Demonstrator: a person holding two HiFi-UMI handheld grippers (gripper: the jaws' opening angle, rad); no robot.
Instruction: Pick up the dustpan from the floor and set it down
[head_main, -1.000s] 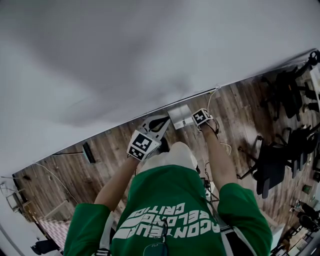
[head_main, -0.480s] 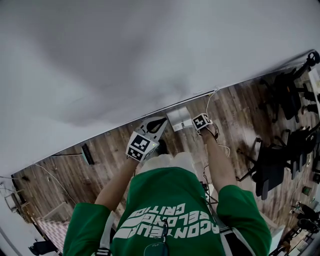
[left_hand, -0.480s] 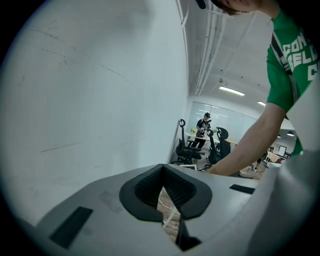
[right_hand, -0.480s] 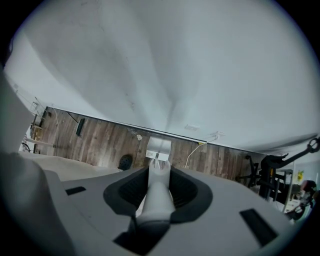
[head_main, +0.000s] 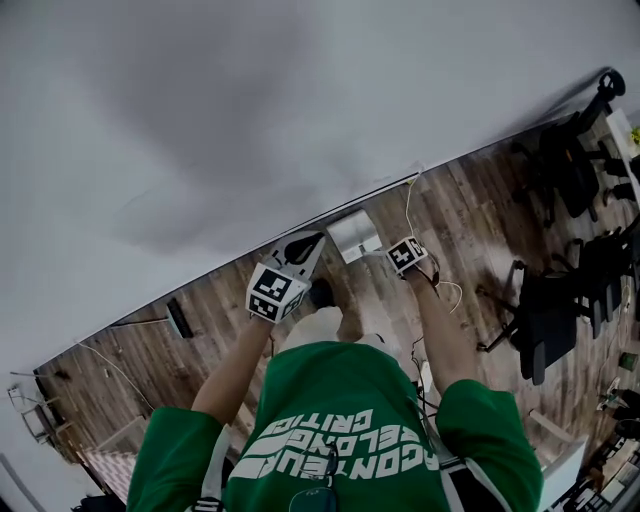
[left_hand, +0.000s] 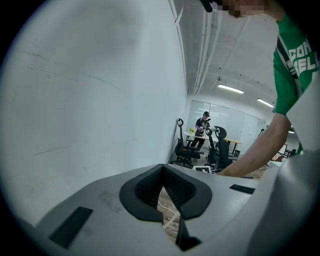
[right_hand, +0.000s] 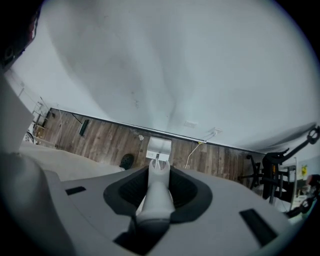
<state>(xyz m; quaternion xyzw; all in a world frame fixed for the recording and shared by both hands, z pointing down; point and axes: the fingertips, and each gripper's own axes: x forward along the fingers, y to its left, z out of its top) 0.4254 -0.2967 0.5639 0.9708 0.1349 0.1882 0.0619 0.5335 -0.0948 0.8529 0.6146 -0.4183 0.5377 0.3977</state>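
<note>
A white dustpan (head_main: 353, 235) hangs over the wooden floor by the white wall, its long handle running up into my right gripper (head_main: 398, 252). In the right gripper view the jaws of the right gripper (right_hand: 159, 172) are shut on the pale handle (right_hand: 156, 200), which points straight down, with the pan (right_hand: 159, 146) far below. My left gripper (head_main: 302, 245) hovers just left of the pan and touches nothing. In the left gripper view the pads of the left gripper (left_hand: 162, 172) meet at the tips with nothing between them.
A dark shoe (head_main: 320, 292) rests on the floor below my hands. A white cable (head_main: 410, 195) runs along the skirting. A dark brush-like item (head_main: 178, 317) lies left by the wall. Black office chairs (head_main: 560, 300) crowd the right side.
My right gripper has shifted a little beside the wall with the dustpan in it. The left gripper has drifted slightly to the left. The head camera has moved too.
</note>
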